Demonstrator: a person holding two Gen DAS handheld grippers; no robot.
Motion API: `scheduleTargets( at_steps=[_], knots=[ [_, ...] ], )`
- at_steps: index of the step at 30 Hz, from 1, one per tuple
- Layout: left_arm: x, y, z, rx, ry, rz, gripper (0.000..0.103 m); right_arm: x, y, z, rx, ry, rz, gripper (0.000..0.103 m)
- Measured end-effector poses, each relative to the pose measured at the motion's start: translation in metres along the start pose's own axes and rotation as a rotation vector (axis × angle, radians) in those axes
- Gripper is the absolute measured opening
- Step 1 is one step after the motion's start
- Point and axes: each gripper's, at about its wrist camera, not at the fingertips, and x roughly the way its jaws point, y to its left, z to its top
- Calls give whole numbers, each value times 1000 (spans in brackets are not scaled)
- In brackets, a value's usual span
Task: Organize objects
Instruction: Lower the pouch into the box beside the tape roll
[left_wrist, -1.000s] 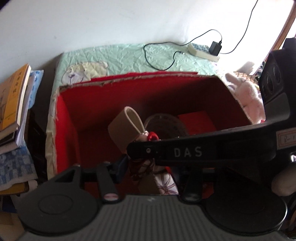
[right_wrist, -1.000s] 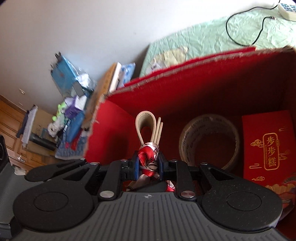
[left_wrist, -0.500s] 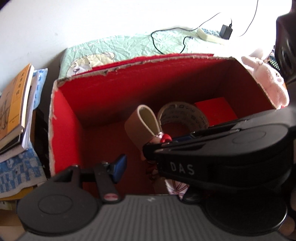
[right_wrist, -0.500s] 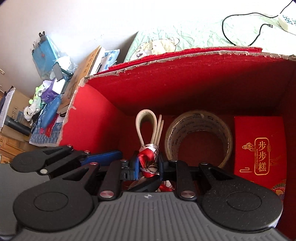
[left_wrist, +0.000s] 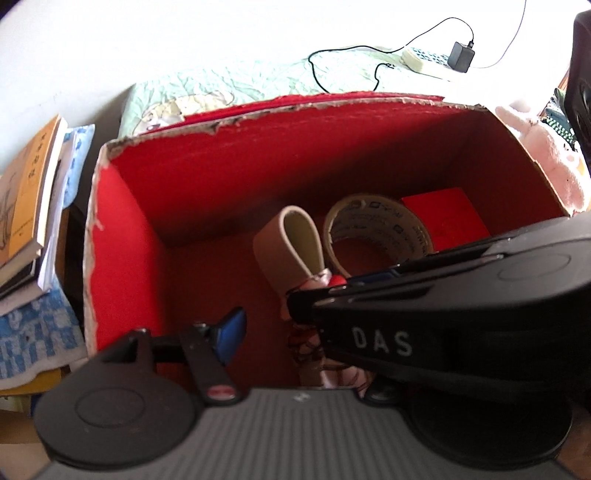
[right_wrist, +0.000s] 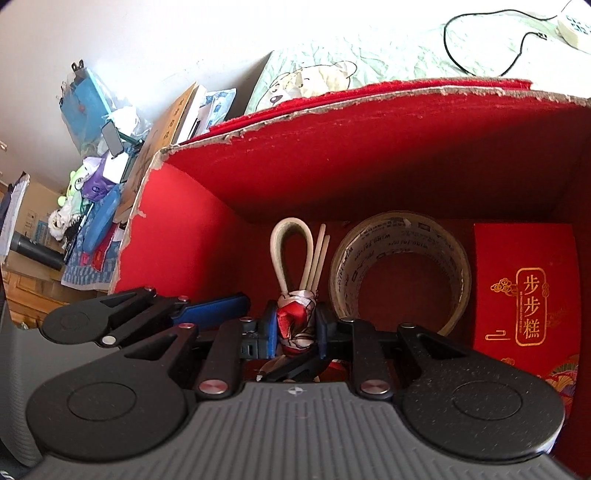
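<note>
Leftmost, a stack of books (left_wrist: 31, 206) leans beside the red box (left_wrist: 122, 229), outside it and apart from the work. Inside the box, near its left wall, the left gripper (right_wrist: 212, 308) hangs with its blue pad clear of everything; only one finger shows, so whether it is open or closed cannot be told. It appears to wait beside the work rather than help.

Centre: right gripper (right_wrist: 295, 328) is clamped on a scarf-wrapped bundle (right_wrist: 297, 321), its blue pads pressing both sides of the red-and-white cloth. A beige strap loop (right_wrist: 291, 254) and two thin sticks (right_wrist: 319, 254) stand upright above the grip. Holding at the cloth knot likely keeps loop and sticks together while the bundle goes down into the box.

Right of that, a roll of tape (right_wrist: 400, 269) lies against the back wall, close beside the bundle. Farthest right, a red packet (right_wrist: 524, 288) with gold lettering lies flat. Free floor remains on the left, probably the bundle's spot.
</note>
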Motion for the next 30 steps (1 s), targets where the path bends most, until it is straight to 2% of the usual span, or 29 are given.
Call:
scheduleTargets(
  at_steps=[10,30],
  knots=[
    [1,-5,0,21,-5,49,72,-4,1,-2,14,-33,-1,21],
    [1,-7,-1,27,-11,80,73,-5,0,-3,40,-60,28,21]
  ],
)
